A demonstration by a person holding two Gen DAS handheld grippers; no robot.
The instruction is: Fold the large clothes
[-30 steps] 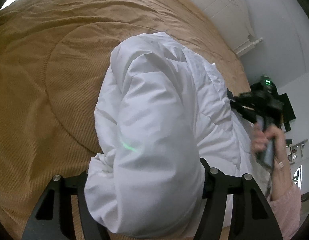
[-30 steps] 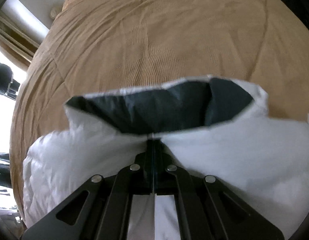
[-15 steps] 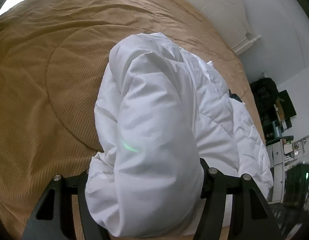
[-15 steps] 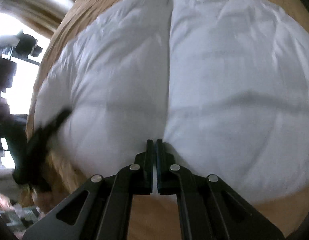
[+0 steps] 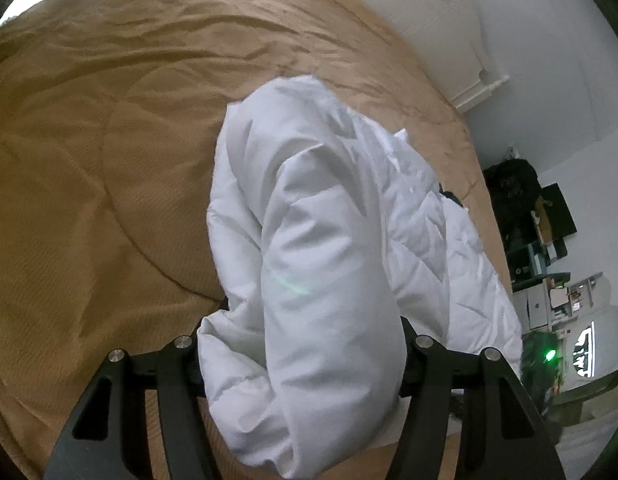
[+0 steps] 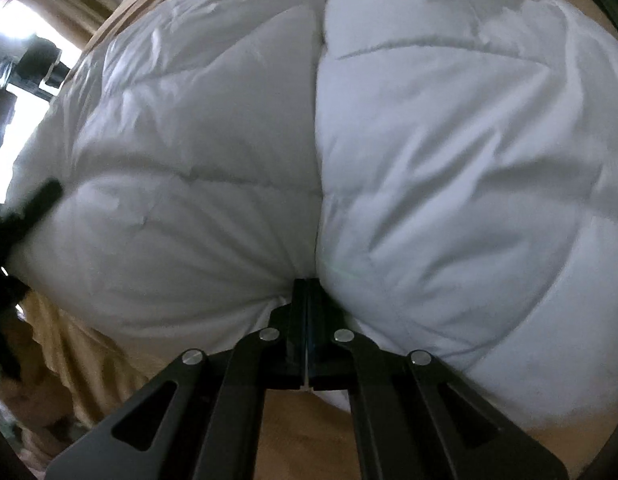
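A white quilted puffer jacket point(image 6: 429, 140) lies front up on a tan bed cover point(image 5: 109, 140). One puffy sleeve point(image 5: 321, 260) is folded along the jacket's body point(image 5: 437, 248). My left gripper point(image 5: 301, 340) is shut on that sleeve's near end, its jaws standing wide around the bulk. My right gripper point(image 6: 307, 284) points steeply down, shut at the near hem where the two front panels meet. Fabric creases run into its tips. The left gripper's black finger point(image 6: 33, 208) shows at the jacket's left edge in the right wrist view.
The tan cover point(image 6: 309, 432) stretches far to the left and beyond the jacket. A white headboard point(image 5: 429, 20) stands against the wall behind. Dark shelves with clutter point(image 5: 549, 240) stand past the bed's right side. A bright window point(image 6: 13, 20) is at upper left.
My right gripper moved from the dark-lined collar along the front seam to the near hem. In the left wrist view it dropped from mid-right to lower right. The left gripper kept still.
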